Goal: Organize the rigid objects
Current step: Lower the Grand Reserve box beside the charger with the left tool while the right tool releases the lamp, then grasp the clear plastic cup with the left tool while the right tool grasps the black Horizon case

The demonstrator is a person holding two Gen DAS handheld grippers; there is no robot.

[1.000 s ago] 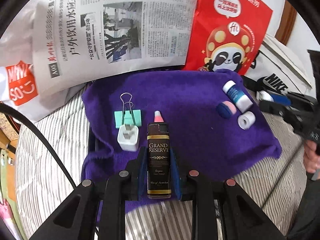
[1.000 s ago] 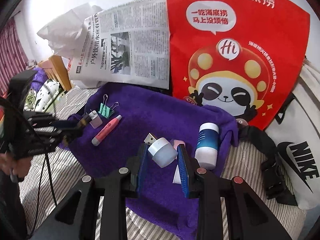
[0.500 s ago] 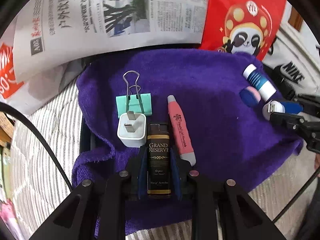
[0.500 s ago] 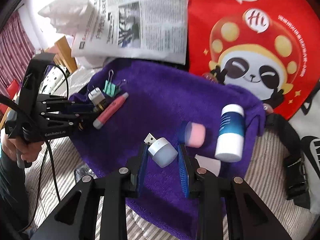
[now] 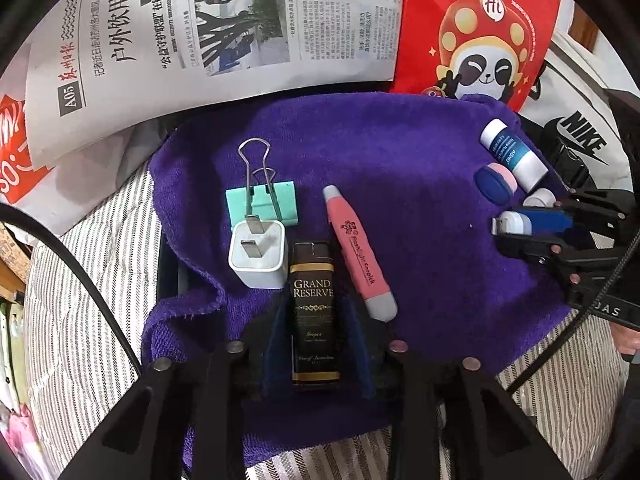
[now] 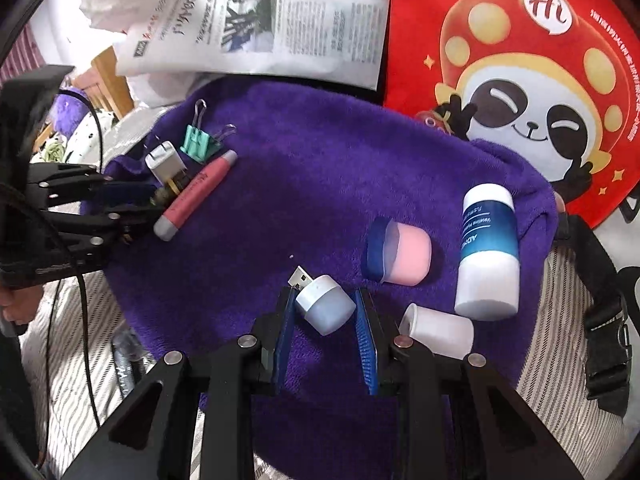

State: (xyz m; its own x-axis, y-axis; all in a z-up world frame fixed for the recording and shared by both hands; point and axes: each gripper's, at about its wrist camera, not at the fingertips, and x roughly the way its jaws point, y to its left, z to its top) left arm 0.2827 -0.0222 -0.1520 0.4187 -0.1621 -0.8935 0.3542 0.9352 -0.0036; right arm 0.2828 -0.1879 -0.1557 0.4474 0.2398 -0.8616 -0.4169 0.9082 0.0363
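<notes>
My left gripper is shut on a black "Grand Reserve" lighter, low over the purple towel, between a white charger plug and a pink pen. A green binder clip lies beyond the plug. My right gripper is shut on a small white USB light over the towel's near right part. A pink jar with a blue lid, a blue-and-white bottle and a small white cap lie right of it.
A newspaper and a red panda bag stand behind the towel. A white Nike bag with a black strap is at the right. Striped bedding surrounds the towel. A black cable hangs at the left.
Both grippers have moved lower and closer over the towel. The lighter now sits between the plug and the pink pen. The USB light has come nearer the pink jar.
</notes>
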